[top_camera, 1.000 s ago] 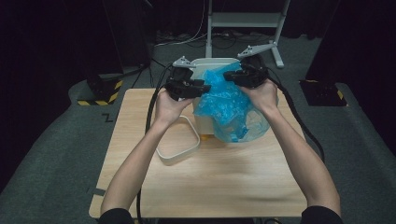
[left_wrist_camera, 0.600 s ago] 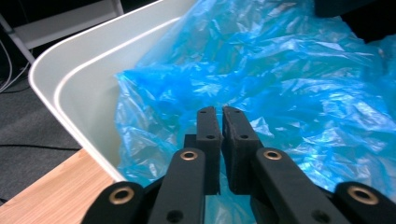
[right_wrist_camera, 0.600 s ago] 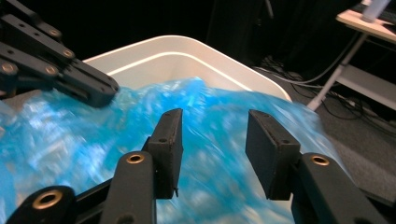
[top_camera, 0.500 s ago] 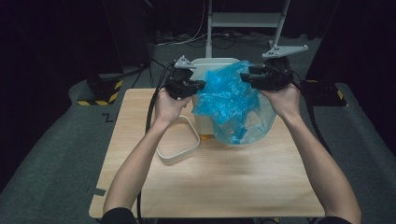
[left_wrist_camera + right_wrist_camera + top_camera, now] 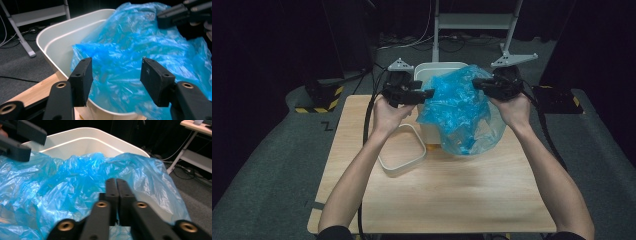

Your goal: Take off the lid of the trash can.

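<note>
A crumpled blue plastic bag [image 5: 457,110] sits in and spills over a white bin [image 5: 437,66] at the back of the wooden table [image 5: 452,200]. My left gripper [image 5: 429,93] hovers at the bag's left side. Its jaws have just been opening and now stand open, with bag film [image 5: 125,45] behind the gap and neither pad pressing on it [image 5: 116,75]. My right gripper [image 5: 476,82] is at the bag's upper right edge. It has just closed and is shut on the film [image 5: 116,182], holding that edge up above the bin rim [image 5: 82,131].
The bin's white lid [image 5: 399,170] lies flat on the table, left of the bin and under my left forearm. A metal stand [image 5: 472,22] and cables are on the floor behind the table. Black cables trail from both grippers.
My right gripper has shifted to the right, drawing the bag's top edge wider that way. The left hand has stayed where it was.
</note>
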Action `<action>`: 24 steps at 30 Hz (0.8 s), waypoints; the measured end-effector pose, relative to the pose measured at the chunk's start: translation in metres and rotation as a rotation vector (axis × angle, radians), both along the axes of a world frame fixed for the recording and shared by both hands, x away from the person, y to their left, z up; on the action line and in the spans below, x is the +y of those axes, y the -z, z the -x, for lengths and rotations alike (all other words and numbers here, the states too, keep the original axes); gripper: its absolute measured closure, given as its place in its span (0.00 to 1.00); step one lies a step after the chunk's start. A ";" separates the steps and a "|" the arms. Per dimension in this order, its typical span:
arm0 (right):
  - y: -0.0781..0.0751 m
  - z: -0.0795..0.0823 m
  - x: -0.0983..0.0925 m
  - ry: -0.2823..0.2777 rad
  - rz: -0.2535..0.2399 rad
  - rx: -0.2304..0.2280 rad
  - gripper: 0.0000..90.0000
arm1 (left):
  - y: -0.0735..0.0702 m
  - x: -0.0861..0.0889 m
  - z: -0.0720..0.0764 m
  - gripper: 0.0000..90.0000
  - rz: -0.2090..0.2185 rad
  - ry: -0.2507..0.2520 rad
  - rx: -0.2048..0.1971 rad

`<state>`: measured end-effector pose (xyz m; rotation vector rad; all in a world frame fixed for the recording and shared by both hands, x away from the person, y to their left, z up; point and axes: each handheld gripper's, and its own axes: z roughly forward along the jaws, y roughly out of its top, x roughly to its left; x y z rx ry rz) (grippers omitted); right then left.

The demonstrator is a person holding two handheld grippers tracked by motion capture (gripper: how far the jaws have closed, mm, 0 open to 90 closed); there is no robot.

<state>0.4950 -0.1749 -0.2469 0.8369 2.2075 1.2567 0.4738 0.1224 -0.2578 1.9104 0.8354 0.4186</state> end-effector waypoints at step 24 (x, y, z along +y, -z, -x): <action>0.001 -0.020 0.039 -0.060 -0.014 0.028 0.96 | 0.001 -0.008 0.005 0.60 0.038 0.084 -0.002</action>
